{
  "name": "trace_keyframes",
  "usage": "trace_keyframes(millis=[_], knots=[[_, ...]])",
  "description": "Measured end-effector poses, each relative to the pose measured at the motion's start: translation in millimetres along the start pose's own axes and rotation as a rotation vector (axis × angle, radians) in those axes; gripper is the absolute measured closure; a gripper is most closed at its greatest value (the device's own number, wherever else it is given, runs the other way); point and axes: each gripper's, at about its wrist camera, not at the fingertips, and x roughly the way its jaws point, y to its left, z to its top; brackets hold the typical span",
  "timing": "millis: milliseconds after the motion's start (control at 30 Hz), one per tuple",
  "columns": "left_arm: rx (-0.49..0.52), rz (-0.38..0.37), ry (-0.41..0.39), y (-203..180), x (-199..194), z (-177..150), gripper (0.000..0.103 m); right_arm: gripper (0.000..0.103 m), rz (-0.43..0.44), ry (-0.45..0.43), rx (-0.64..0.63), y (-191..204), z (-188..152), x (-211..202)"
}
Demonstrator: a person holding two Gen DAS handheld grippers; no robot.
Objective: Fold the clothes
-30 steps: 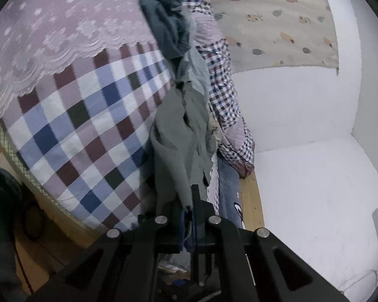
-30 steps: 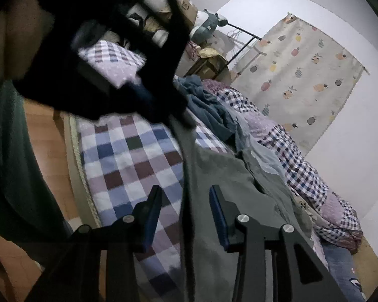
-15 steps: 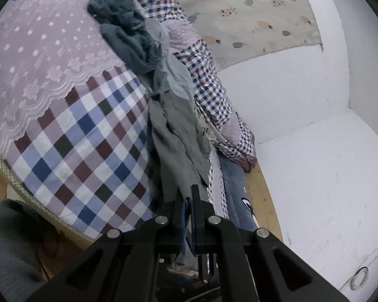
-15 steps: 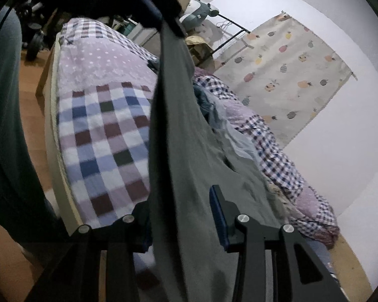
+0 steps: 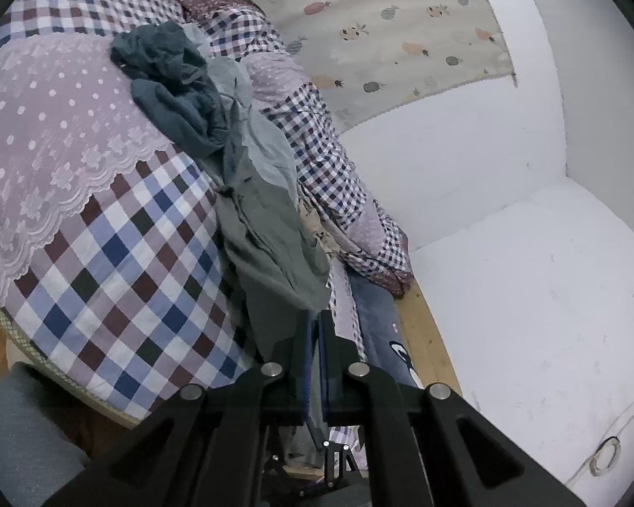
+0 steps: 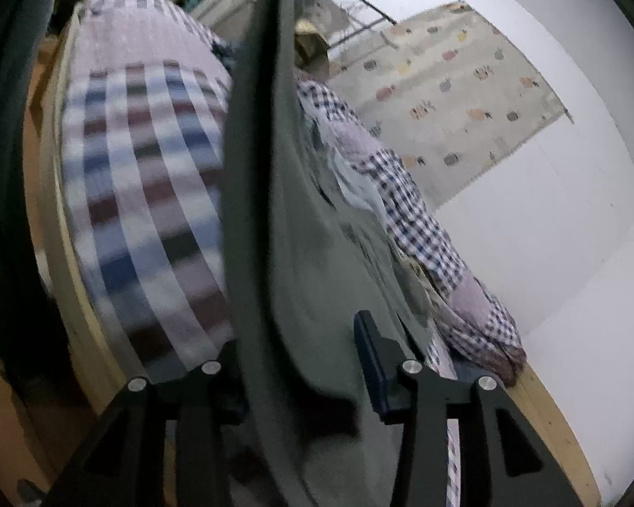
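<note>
Left gripper: your jaws are pinched together at lower centre of the left wrist view, with only a sliver between the blue pads, and an edge of the grey-green garment is clamped in that sliver.

Right gripper: your jaws stand wide apart at the bottom of the right wrist view; the same garment hangs down through the gap. The left finger is mostly hidden behind the cloth, and you cannot tell from this blurred view whether either pad touches the fabric.

Garment: in the left wrist view it runs from your closed jaws up the middle of the frame, draped over the bed and meeting a heap of other clothes, dark teal and pale blue, in the upper centre.

Bed: a checked cover of blue, maroon and white fills the left half of the left wrist view, with a lilac dotted lace-edged panel above it.

Quilt: a small-check quilt lies bunched along the right of the clothes.

Wall hanging: a pale cloth printed with fruit sits at upper right.

Writing: none you can read in either view.
</note>
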Motion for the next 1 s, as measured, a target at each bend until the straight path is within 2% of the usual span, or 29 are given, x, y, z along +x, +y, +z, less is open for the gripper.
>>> trace_keyframes(millis=[467,767,1000], knots=[[-0.023,-0.017,-0.048,-8,-8,10,0.103,0.054,-0.069,0.221,-0.031,-39,-86,20],[-0.006,0.001,-0.053,-14,-7,20,0.103,0.055,-0.073,0.301,-0.116,-56,-132,9],[-0.007,0.019,-0.060,-13,-7,22,0.103,0.057,-0.061,0.301,-0.136,-55,-148,1]])
